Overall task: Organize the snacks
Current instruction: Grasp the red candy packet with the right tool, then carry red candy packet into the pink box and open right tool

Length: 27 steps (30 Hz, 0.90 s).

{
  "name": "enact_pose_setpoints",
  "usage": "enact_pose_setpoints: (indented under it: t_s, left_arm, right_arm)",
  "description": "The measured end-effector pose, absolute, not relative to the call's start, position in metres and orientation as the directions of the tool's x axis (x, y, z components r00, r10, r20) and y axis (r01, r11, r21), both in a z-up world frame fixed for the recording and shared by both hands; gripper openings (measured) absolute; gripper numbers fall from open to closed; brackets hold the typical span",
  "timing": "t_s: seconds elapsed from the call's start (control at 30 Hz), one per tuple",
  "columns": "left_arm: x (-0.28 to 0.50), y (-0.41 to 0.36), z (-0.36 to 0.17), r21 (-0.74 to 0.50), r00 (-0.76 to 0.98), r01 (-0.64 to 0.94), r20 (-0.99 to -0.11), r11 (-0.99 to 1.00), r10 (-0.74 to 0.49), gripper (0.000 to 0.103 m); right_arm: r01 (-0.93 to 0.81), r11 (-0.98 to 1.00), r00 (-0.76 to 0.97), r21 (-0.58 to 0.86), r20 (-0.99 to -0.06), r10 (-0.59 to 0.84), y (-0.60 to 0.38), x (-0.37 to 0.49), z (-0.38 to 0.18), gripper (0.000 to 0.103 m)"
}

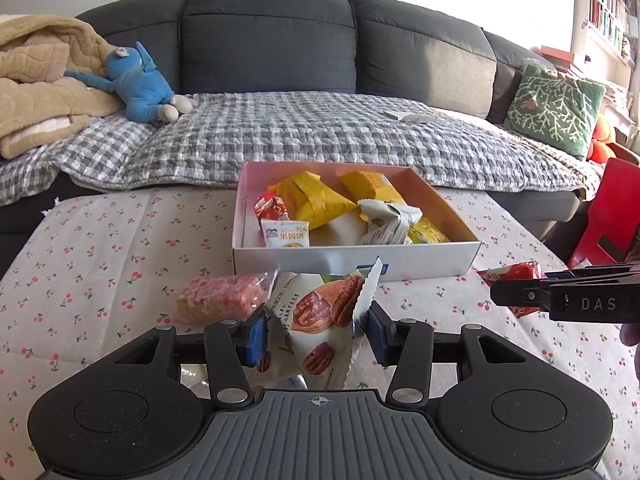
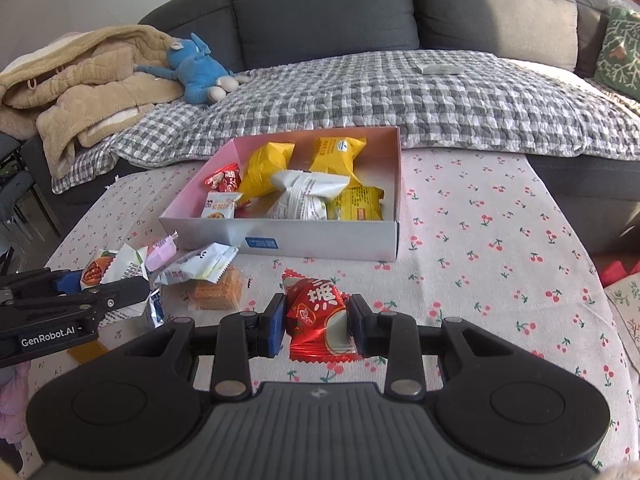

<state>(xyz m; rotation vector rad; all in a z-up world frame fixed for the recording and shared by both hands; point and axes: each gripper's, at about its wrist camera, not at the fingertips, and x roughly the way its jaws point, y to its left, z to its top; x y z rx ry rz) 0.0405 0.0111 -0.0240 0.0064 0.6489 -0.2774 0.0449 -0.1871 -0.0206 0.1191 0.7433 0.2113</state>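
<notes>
The pecan snack packet (image 1: 316, 316) was clamped between the blue pads of the left gripper (image 1: 316, 334), at 6 o'clock from the white box (image 1: 360, 258), just in front of its near wall. The red snack packet (image 2: 318, 314) was squeezed between the pads of the right gripper (image 2: 316, 320), also at 6 o'clock from the box in that view, above the cherry-print tablecloth (image 2: 500, 272).

Inside the box lay several yellow packets (image 2: 266, 168), one white packet (image 2: 304, 194) and a small red one (image 2: 222, 178). On the cloth, at about 8 o'clock from the box, rested a pink-wrapped cracker bar (image 1: 224, 296), an orange cracker (image 2: 216, 290) and a white-green packet (image 2: 200, 266). Behind the table, at 12 o'clock, stood a grey sofa (image 1: 272, 40) with a checked blanket (image 1: 320, 132) and a blue plush toy (image 1: 138, 80).
</notes>
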Motion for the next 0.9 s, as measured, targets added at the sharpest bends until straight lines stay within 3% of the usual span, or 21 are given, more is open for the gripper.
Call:
enact_pose_setpoints:
  t_s: [0.5,0.9]
  left_arm:
    - [0.124,-0.023,-0.019,-0.121,0.720,0.236,-0.645,0.964,-0.257,0.047]
    - [0.174,-0.052,-0.038,-0.059,0.708,0.248,-0.671,0.967,-0.223,0.047]
  right_arm:
    - [-0.057,0.944,0.728,0.325,-0.633,0.262,-0.206,0.112,-0.014,0.030]
    - [-0.011,0.925,0.731,0.379,-0.628,0.266,-0.216,0.162,-0.031,0.030]
